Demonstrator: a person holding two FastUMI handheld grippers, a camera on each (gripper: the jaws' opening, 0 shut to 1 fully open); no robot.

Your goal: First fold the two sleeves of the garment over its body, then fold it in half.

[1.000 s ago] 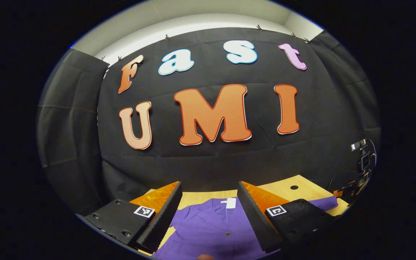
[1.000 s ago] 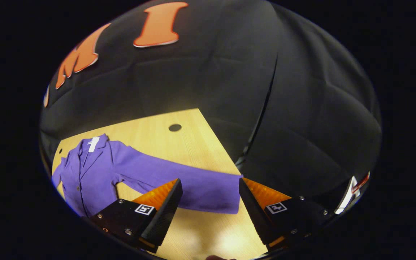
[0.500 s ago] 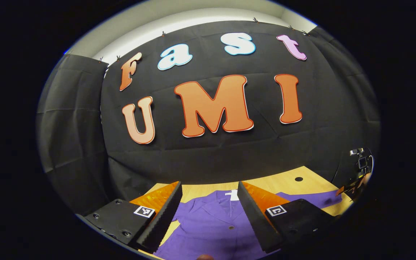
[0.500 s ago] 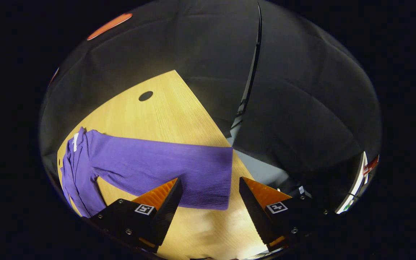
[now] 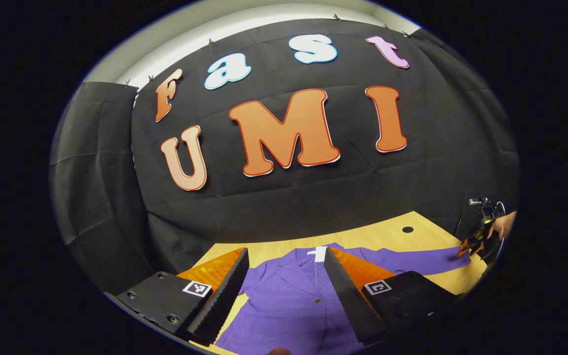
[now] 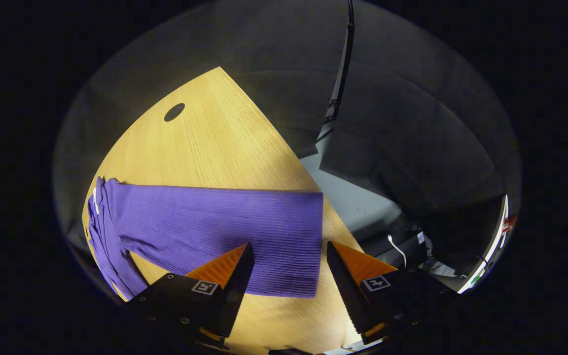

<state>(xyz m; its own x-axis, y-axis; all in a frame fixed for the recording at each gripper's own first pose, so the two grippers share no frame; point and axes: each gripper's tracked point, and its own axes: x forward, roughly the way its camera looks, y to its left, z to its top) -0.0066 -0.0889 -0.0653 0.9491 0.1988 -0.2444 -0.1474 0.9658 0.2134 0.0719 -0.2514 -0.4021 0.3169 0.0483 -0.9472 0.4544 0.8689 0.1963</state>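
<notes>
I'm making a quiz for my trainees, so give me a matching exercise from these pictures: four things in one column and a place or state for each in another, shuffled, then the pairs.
Things:
1. sleeve cuff
2. white neck tag
3. dark round hole
4. button

Places or states:
A. in the bare wooden table top
B. on the jacket's front, below the collar
C. lying flat between the open right tongs
D. at the collar

Pairs: 1-C, 2-D, 3-A, 4-B

Purple garment on wooden table

Square coded tags and screws on each gripper
</notes>
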